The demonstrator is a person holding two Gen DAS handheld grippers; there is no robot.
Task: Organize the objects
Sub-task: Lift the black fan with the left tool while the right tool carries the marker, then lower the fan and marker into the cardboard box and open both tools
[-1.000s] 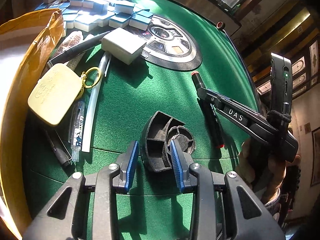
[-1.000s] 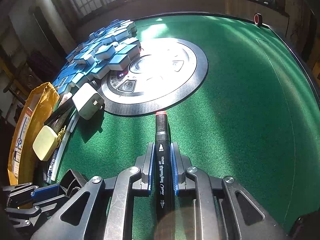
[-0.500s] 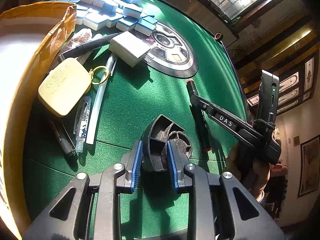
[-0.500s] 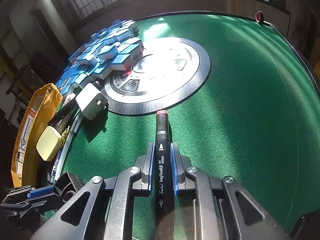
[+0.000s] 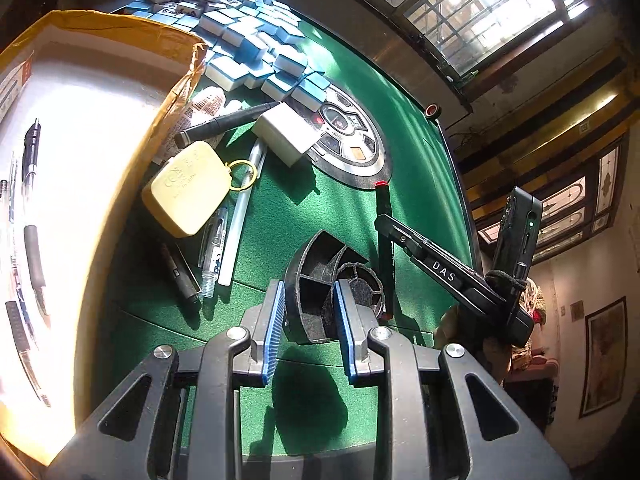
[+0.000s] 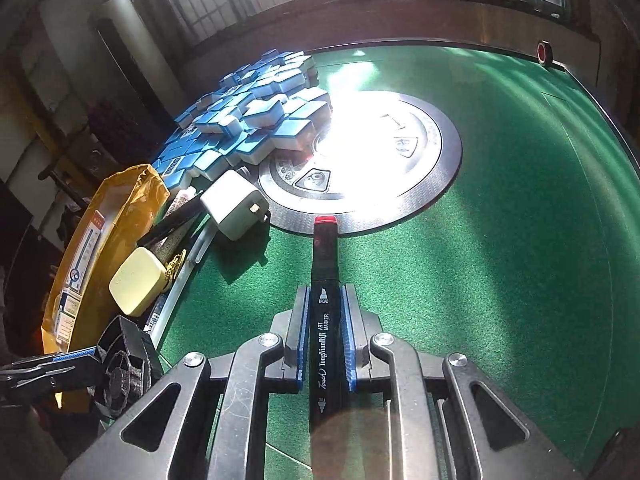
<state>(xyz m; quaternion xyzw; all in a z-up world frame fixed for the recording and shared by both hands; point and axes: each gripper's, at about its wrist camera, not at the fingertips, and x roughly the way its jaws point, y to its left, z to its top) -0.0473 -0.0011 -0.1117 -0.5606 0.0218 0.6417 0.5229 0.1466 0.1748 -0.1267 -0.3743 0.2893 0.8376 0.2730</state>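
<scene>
My left gripper [image 5: 309, 312] is shut on a black compartmented pen holder [image 5: 320, 280] lying on its side on the green felt table [image 5: 328, 208]; it also shows in the right wrist view [image 6: 124, 364]. My right gripper [image 6: 325, 308] is shut on a black art marker [image 6: 325, 280] with a red tip, held just over the felt and pointing at the round centre console [image 6: 400, 184]. The marker [image 5: 383, 236] and right gripper [image 5: 460, 276] sit just right of the holder in the left wrist view.
A yellow envelope [image 5: 80, 160] with pens lies at the left. Beside it are a cream tag with a gold ring [image 5: 186, 188], a white charger [image 5: 282, 132], several pens [image 5: 214, 248] and a heap of blue mahjong tiles [image 5: 248, 48].
My left gripper moved forward and closed its jaws onto the pen holder. The right gripper keeps hold of the marker, nearly still.
</scene>
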